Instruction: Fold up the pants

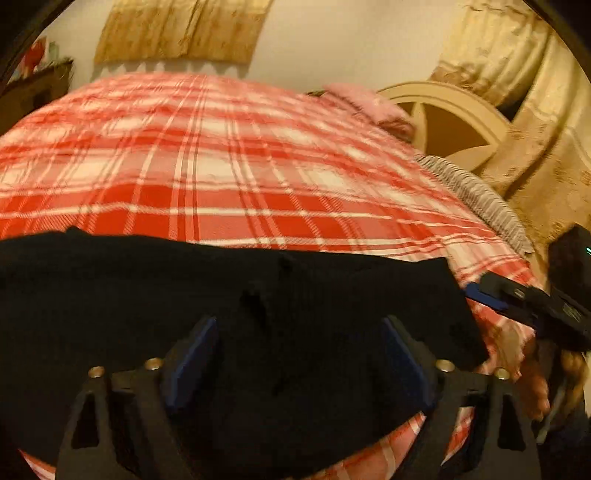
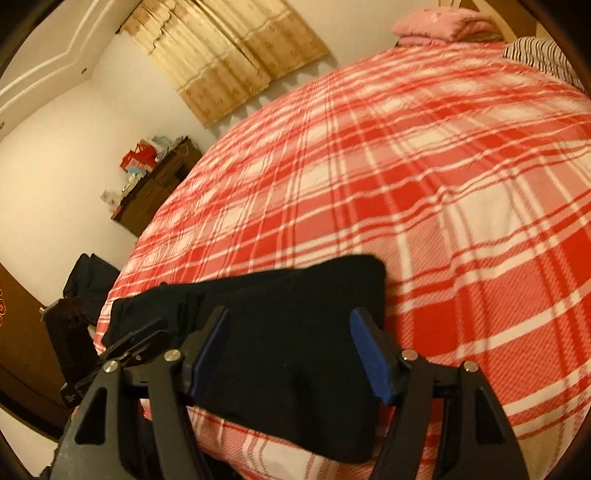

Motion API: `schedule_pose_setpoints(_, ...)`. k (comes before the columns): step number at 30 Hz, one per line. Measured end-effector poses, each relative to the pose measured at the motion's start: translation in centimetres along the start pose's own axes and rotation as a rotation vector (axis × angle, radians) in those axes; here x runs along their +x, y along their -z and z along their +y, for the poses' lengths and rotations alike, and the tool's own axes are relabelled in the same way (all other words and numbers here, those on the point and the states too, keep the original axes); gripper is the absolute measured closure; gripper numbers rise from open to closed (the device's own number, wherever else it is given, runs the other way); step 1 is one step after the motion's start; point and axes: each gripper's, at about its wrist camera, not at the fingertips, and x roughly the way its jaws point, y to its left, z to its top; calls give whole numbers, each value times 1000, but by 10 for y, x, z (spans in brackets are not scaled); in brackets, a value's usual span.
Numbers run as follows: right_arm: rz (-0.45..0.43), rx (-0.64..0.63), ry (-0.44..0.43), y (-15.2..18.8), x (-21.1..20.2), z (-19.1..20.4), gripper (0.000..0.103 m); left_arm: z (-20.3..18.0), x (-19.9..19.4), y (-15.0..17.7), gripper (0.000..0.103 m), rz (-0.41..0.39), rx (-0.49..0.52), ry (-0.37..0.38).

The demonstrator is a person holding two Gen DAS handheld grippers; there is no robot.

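Note:
Black pants [image 1: 229, 302] lie folded into a flat dark bundle on the red plaid bedspread [image 1: 236, 166], close to the bed's near edge. My left gripper [image 1: 299, 347] hovers over them, its blue pads wide apart and the cloth spread beneath and between them with no pinch showing. In the right wrist view the same pants [image 2: 288, 317] lie under my right gripper [image 2: 290, 347], which is open too, one pad to either side of the bundle. The left gripper [image 2: 133, 343] shows at the pants' left end, the right gripper [image 1: 517, 299] beside their right end.
A pink folded cloth [image 2: 439, 24] and a striped pillow [image 1: 476, 195] lie by the cream headboard [image 1: 454, 122]. A dark wooden dresser [image 2: 155, 192] stands against the far wall and a dark bag [image 2: 88, 280] sits on the floor by the bed. A person's hand [image 1: 532, 376] holds the right gripper.

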Motion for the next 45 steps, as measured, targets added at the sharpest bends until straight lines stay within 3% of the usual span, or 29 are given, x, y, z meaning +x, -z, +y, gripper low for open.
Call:
schedule_pose_setpoints(1,-5,-10,2,1,-1,1,33,-1,8,0,44,25,-13,11)
schedule_pose_setpoints(3,-6,-27,9,3,0,4,33,-3,10,-3,64,24,-9,-12)
schedule_pose_setpoints(4,-5,-34,12,4,2,6,33,-3,8,-3,92,32,-8,9)
schedule_pose_setpoints(5,-6,-37,14,5,3,6,33,-1,6,-5,93,40,-13,30)
schedule_pose_setpoints(8,-20,-29,15,7,4,5,33,4,-11,-10,93,0,-29,51)
schedule_pose_setpoints(13,-75,-12,31,6,-6,-2,33,17,-36,-19,93,-54,-30,19)
schedule_pose_setpoints(21,-41,-102,-25,14,2,17,31,39,-11,-1,92,14,-81,-45)
schedule_pose_setpoints(25,73,-170,28,23,28,22,30,40,-10,1,84,11,-75,-73)
schedule_pose_setpoints(27,85,-209,55,26,35,21,29,39,-13,1,77,9,-56,-89)
schedule_pose_setpoints(29,81,-224,60,25,34,22,29,39,-20,2,56,-9,-34,-136)
schedule_pose_setpoints(31,71,-184,33,23,30,17,29,41,-28,4,43,-43,-20,-178)
schedule_pose_setpoints(36,8,-163,21,6,25,18,23,44,-20,11,40,-32,16,-207)
schedule_pose_setpoints(40,62,-90,80,-13,55,-3,20,36,-25,13,39,-34,83,-241)
schedule_pose_setpoints(42,50,-51,43,-17,50,-11,20,41,-42,13,39,-74,92,-255)
schedule_pose_setpoints(45,-44,-90,73,-18,26,-3,20,53,-67,11,38,-138,103,-299)
